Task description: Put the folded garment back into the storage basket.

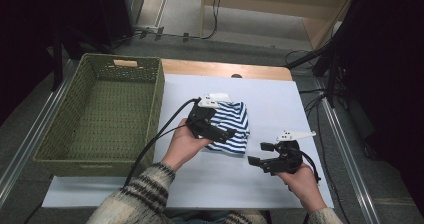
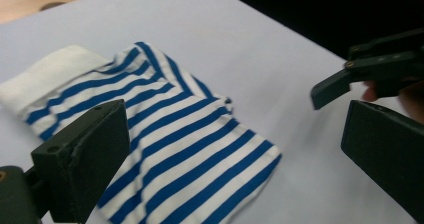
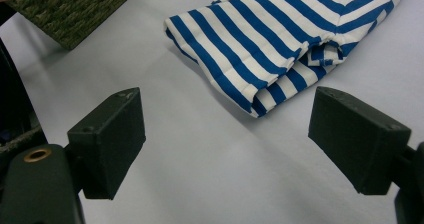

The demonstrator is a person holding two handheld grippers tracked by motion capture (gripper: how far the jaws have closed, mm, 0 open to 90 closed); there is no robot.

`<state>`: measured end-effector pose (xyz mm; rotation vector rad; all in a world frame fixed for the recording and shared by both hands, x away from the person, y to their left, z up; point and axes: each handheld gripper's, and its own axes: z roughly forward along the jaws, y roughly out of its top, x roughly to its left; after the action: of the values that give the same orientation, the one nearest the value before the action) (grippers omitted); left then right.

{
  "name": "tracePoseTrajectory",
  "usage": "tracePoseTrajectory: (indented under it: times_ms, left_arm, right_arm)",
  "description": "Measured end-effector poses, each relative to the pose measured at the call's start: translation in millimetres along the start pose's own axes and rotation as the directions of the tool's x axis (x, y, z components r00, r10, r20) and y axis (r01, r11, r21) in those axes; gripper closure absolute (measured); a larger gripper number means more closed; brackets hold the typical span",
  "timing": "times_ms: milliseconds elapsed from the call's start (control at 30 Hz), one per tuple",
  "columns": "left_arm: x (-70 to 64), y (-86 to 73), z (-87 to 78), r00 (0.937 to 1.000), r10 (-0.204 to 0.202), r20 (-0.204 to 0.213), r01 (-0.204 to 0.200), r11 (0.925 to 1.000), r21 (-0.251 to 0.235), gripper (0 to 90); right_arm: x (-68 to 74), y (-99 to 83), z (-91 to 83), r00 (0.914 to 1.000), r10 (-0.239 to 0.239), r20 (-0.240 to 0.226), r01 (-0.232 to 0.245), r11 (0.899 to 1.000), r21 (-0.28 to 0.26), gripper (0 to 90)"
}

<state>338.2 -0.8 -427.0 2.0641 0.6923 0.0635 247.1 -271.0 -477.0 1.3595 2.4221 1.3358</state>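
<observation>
A folded garment with blue and white stripes point(image 1: 234, 125) lies in the middle of the white sheet point(image 1: 280, 99). A plain white part point(image 2: 50, 76) shows at its far end. My left gripper point(image 1: 219, 129) is held over the garment's left side, open. In the left gripper view the striped cloth point(image 2: 185, 134) lies below and between the wide-apart jaws of the left gripper point(image 2: 235, 149), which grip nothing. My right gripper point(image 1: 259, 153) is open just right of the garment, near the front, apart from it. In the right gripper view the cloth's folded edge point(image 3: 280, 34) lies ahead of the right gripper point(image 3: 225, 129).
A large green woven basket point(image 1: 159, 99) stands at the left against the sheet, and its corner point(image 3: 70, 6) shows in the right gripper view. A wooden table edge point(image 1: 225, 69) runs along the back. Cables trail from both grippers. The right gripper point(image 2: 370, 69) shows ahead in the left gripper view.
</observation>
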Motion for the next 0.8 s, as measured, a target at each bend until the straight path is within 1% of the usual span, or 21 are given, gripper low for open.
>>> tracePoseTrajectory:
  times_ms: [33, 133, 200, 300, 400, 467, 533, 567, 600, 667, 733, 800]
  left_arm:
    - [-0.5, 0.0, 0.8, 0.9999, -0.014, 0.008, 0.014, 0.9999, -0.005, 0.0]
    - [-1.3, 0.3, 1.9, 0.9996, -0.024, 0.013, 0.024, 0.9997, -0.003, 0.0]
    - [-4.5, 0.4, 1.3, 0.9998, -0.017, 0.009, 0.017, 0.9998, 0.011, 0.0]
    - [-9.2, 1.4, -2.1, 0.9998, -0.017, 0.006, 0.017, 0.9998, 0.012, 0.0]
    - [-14.8, 2.4, -5.2, 0.9992, -0.017, 0.035, 0.017, 0.9998, -0.004, 0.0]
    - [-18.2, 3.8, -3.0, 1.0, -0.009, 0.002, 0.009, 0.9999, 0.013, 0.0]
    - [-23.4, 4.4, 1.4, 0.9998, -0.013, 0.017, 0.013, 0.9997, 0.019, 0.0]
    - [-25.6, 4.8, 3.7, 0.9997, 0.0, 0.025, -0.001, 0.9998, 0.022, 0.0]
    - [-26.6, 5.0, 6.4, 0.9995, 0.005, 0.03, -0.005, 0.9998, 0.022, 0.0]
    - [-24.8, 5.0, 9.5, 0.9994, -0.002, 0.036, 0.001, 0.9997, 0.025, 0.0]
    - [-16.4, 5.0, 14.5, 0.9976, -0.038, 0.059, 0.036, 0.9991, 0.022, 0.0]
    - [-11.1, 5.7, 17.0, 0.998, -0.042, 0.048, 0.041, 0.999, 0.018, 0.0]
  right_arm:
    - [0.0, 0.0, 0.1, 1.0, 0.0, 0.0, 0.0, 1.0, 0.001, 13.1]
    - [0.2, 0.0, 0.1, 1.0, 0.001, -0.001, -0.001, 1.0, 0.003, 13.1]
    - [0.3, 0.0, 0.2, 1.0, 0.001, -0.003, -0.001, 1.0, 0.002, 13.1]
    - [-0.4, -0.2, 0.5, 1.0, -0.002, -0.001, 0.002, 1.0, 0.003, 13.1]
    - [-0.4, -0.1, 0.9, 1.0, -0.002, -0.001, 0.002, 1.0, 0.005, 13.1]
    - [0.1, 0.0, 1.0, 1.0, -0.001, -0.002, 0.001, 1.0, 0.006, 13.1]
    - [0.1, 0.2, 1.3, 1.0, -0.005, -0.002, 0.005, 1.0, 0.009, 13.1]
    - [0.5, 0.2, 1.3, 1.0, -0.003, -0.003, 0.003, 1.0, 0.011, 13.1]
    - [0.5, 0.2, 1.2, 1.0, -0.004, -0.003, 0.004, 1.0, 0.012, 13.1]
    - [0.5, 0.2, 1.2, 1.0, -0.003, -0.003, 0.003, 1.0, 0.011, 13.1]
    - [0.2, -0.2, 0.9, 1.0, -0.003, -0.004, 0.003, 1.0, 0.009, 13.1]
    - [-0.4, -0.4, 0.7, 1.0, -0.006, -0.003, 0.006, 1.0, 0.008, 13.1]
